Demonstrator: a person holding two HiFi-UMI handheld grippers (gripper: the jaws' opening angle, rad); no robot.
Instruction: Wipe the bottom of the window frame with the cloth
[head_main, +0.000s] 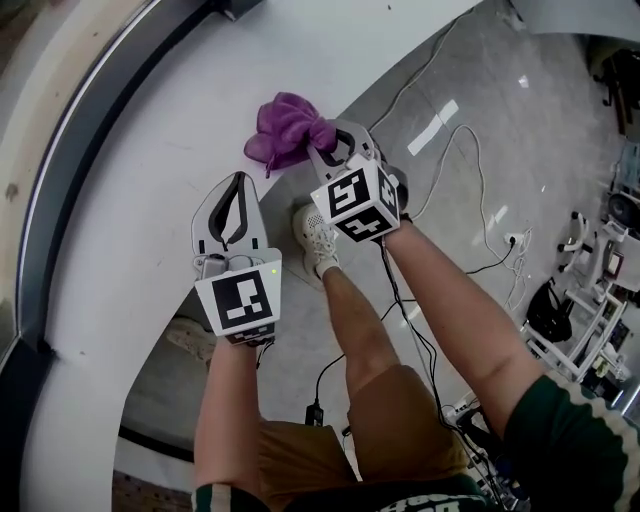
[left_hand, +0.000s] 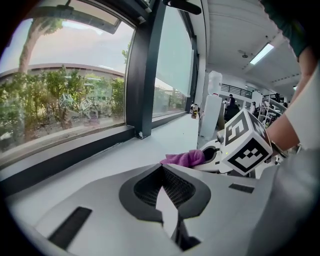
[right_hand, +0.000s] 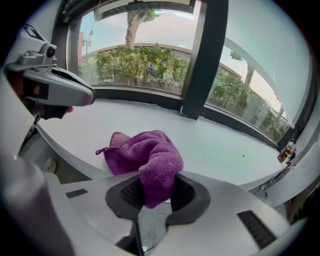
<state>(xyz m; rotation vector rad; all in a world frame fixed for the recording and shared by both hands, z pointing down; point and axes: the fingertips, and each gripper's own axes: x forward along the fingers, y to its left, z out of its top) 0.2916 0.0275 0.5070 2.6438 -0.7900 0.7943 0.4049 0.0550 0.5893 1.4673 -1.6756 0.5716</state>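
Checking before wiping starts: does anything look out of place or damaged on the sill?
Nothing stands out. The purple cloth is bunched in the right claw, resting on the white sill; no spill or damage shows.

bright daylight from window ahead of right gripper; sill evenly lit, shadows soft. ceiling strip light glows up-right of left gripper. glare patches on floor right of right gripper. gripper views: heavy fisheye, dark corners, jaws nearest lens soft. head view sharp, no blur.
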